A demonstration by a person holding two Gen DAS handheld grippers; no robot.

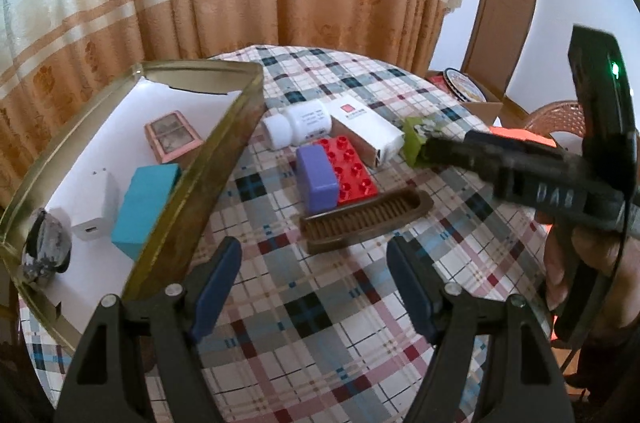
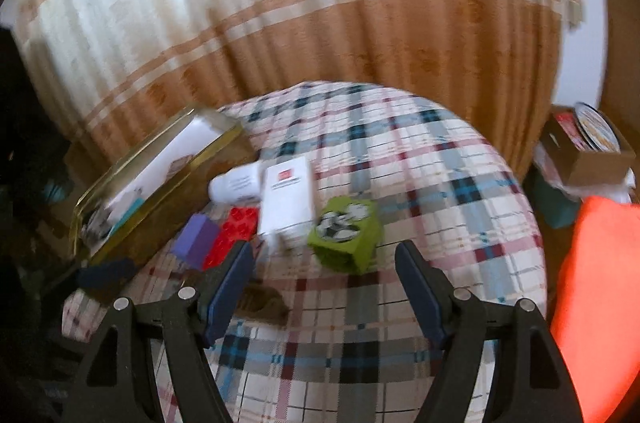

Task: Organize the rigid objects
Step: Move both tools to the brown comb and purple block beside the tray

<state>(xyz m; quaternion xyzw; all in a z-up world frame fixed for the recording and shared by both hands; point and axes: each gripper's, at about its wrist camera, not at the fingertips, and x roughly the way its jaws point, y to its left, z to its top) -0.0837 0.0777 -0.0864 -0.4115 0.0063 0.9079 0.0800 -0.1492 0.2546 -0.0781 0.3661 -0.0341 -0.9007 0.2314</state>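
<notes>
A gold tin tray (image 1: 224,127) at the left holds a teal box (image 1: 146,203), a white charger (image 1: 98,207), a pink frame (image 1: 172,135) and a grey lump (image 1: 46,251). On the checked cloth lie a purple block (image 1: 318,177), a red stud brick (image 1: 352,169), a white bottle (image 1: 298,125), a white carton (image 1: 368,129), a brown brush (image 1: 364,219) and a green box (image 2: 346,233). My left gripper (image 1: 316,277) is open above the cloth just short of the brush. My right gripper (image 2: 324,283) is open just short of the green box; in the left wrist view its fingers (image 1: 432,147) reach that box.
The tray also shows in the right wrist view (image 2: 160,179). A cardboard box (image 2: 588,159) with a round plate stands off the table at the right, beside an orange cloth (image 2: 600,283). A curtain hangs behind the table.
</notes>
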